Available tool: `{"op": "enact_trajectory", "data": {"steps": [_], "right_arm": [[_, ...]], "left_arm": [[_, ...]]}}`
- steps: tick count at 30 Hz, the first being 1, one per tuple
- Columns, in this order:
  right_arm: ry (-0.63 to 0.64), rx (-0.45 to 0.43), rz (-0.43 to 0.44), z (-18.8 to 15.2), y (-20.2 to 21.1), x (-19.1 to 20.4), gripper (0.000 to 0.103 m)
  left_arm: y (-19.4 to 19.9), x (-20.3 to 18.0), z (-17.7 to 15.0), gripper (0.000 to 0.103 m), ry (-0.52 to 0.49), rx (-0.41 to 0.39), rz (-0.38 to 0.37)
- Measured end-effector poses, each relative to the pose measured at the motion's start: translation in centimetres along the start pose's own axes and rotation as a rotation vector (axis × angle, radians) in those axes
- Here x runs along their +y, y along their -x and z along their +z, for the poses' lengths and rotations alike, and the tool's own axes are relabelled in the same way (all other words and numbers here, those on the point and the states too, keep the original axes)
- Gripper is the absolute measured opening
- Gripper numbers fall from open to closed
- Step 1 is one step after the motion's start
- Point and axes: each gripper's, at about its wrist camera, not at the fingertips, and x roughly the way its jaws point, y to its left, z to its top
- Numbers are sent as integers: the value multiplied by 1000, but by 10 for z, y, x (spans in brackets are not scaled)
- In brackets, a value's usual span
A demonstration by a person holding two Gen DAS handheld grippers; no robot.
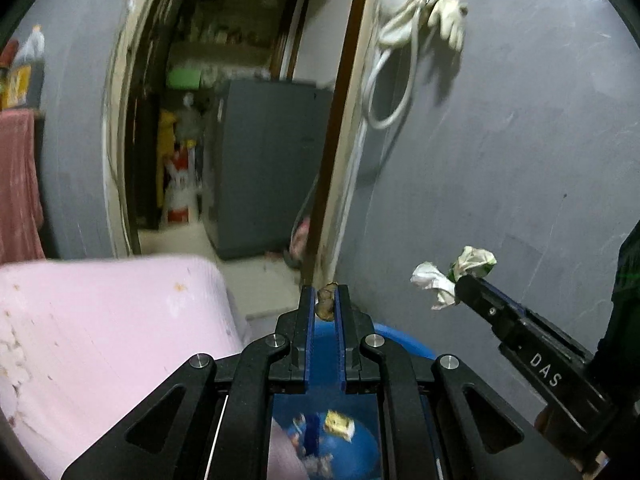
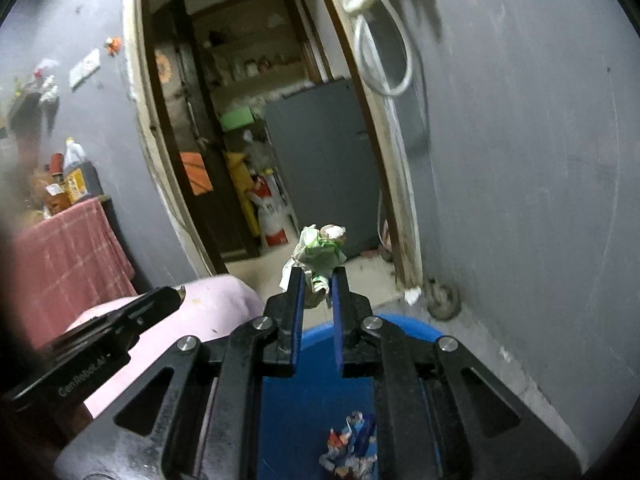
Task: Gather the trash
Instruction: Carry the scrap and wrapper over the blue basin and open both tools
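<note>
Left wrist view
Left gripper (image 1: 325, 300): jaws narrow, pinching a small brown scrap (image 1: 325, 303) above the blue bin (image 1: 404, 342).
Bin contents: wrappers (image 1: 338, 426) at the bottom (blurred).
Right gripper (image 1: 460, 286): at right, gripping crumpled white-green paper (image 1: 454, 276).
Pink cushion (image 1: 112, 340): left of the bin.

Right wrist view
Right gripper (image 2: 316, 280): jaws narrow, clamped on the crumpled paper (image 2: 320, 254), over the bin (image 2: 316, 364).
Left gripper (image 2: 181, 292): at left, over the cushion (image 2: 216, 304).
</note>
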Motion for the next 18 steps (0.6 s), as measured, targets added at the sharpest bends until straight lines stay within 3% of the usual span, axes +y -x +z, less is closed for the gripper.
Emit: {"op": "enact_trajectory", "data": {"steps": [8,18], "right_arm": [[-54,170,-14,-15,-34,-15,17],[-60,212,-13,-18,-44,-21,23]], "left_arm": [[-32,4,-22,7,3,132,18],[-58,24,-31,8,123,272,-49]]}}
